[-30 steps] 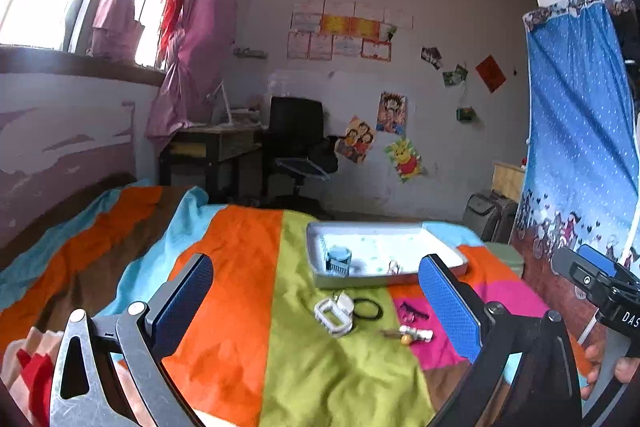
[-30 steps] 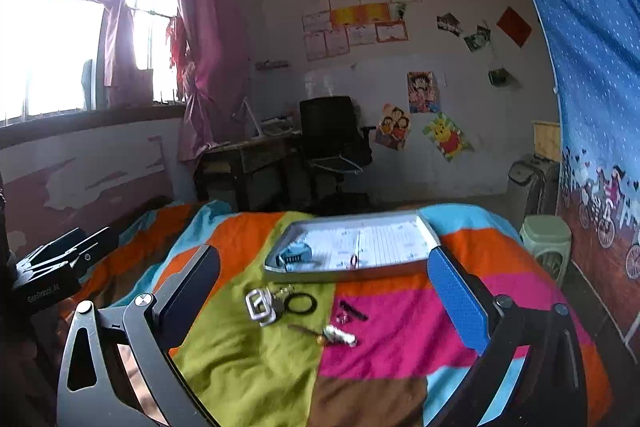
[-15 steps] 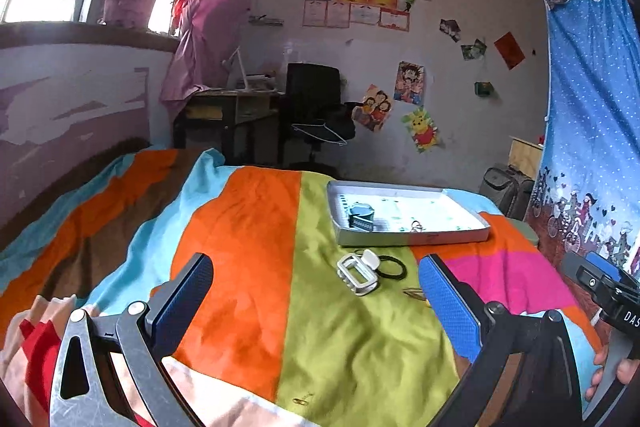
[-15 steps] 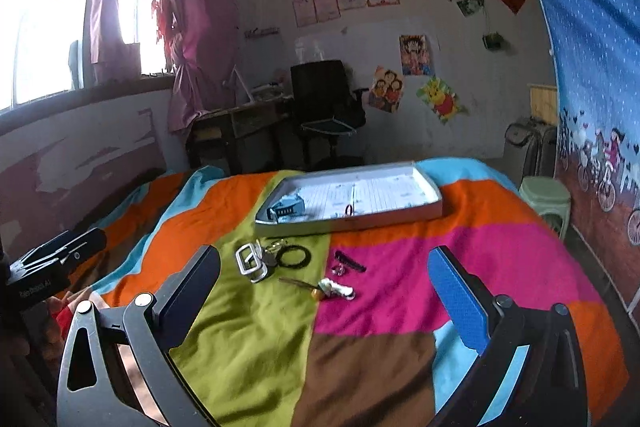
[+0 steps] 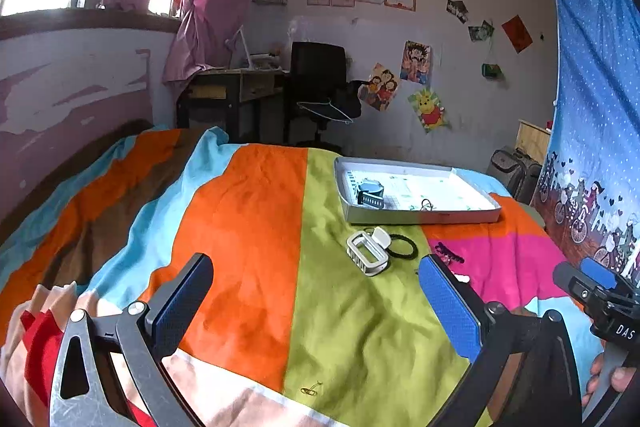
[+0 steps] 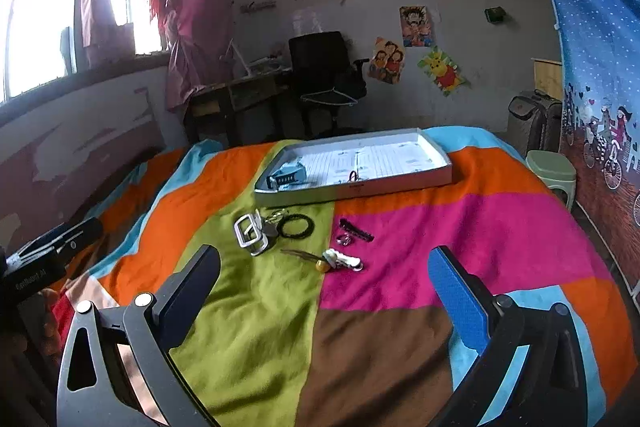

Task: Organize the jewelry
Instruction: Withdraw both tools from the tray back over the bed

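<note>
A shallow grey tray lies on the striped bedspread and holds a blue-grey clip and a small ring. In front of it lie a white hair claw, a black hair tie, a black hair pin, a small ring and a white and amber hair clip. My left gripper is open and empty, short of the items. My right gripper is open and empty, just before the hair clip.
The bed carries a striped bedspread. A desk and black chair stand against the far wall. A blue curtain hangs at the right, with a green stool by the bed.
Both grippers have tilted down and moved nearer the bed. The items sit closer in both views. Nothing was picked up.
</note>
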The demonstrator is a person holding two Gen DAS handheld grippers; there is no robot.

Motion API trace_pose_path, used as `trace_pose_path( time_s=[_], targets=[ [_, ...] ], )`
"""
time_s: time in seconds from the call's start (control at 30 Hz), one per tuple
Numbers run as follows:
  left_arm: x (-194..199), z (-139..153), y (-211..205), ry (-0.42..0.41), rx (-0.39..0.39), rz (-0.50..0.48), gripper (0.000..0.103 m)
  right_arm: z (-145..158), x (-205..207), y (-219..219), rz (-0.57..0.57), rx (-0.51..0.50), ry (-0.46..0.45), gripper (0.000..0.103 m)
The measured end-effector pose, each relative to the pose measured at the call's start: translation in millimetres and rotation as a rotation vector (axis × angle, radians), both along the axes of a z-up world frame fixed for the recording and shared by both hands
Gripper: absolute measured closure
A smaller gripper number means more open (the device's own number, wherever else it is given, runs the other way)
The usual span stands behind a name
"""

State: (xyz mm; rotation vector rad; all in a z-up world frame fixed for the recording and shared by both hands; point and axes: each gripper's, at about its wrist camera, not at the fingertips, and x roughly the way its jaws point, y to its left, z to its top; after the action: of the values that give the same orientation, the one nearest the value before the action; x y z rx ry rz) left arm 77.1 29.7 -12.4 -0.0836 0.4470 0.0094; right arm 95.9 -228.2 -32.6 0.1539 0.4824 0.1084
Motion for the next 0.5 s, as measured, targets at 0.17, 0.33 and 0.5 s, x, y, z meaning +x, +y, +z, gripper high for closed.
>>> trace_pose_path(
  time_s=[0.17, 0.33, 0.5],
  targets=[
    [2.0, -3.0, -1.3, 0.007, 0.014, -0.003, 0.0, -2.8, 6.1, 5.2, 0.006, -0.018, 0.011, 0.001],
    [6.3, -5.0, -1.7, -0.013, 0.007, 0.028, 0.0, -6.4, 10.9, 10.1, 0.004, -0.038, 0.019, 0.001],
    [21.0, -6.1, -5.5, 0.017, 0.048, 0.019, 0.0, -12.5, 19.5, 17.7, 0.028, -0.063, 0.042, 0.001]
  ],
)
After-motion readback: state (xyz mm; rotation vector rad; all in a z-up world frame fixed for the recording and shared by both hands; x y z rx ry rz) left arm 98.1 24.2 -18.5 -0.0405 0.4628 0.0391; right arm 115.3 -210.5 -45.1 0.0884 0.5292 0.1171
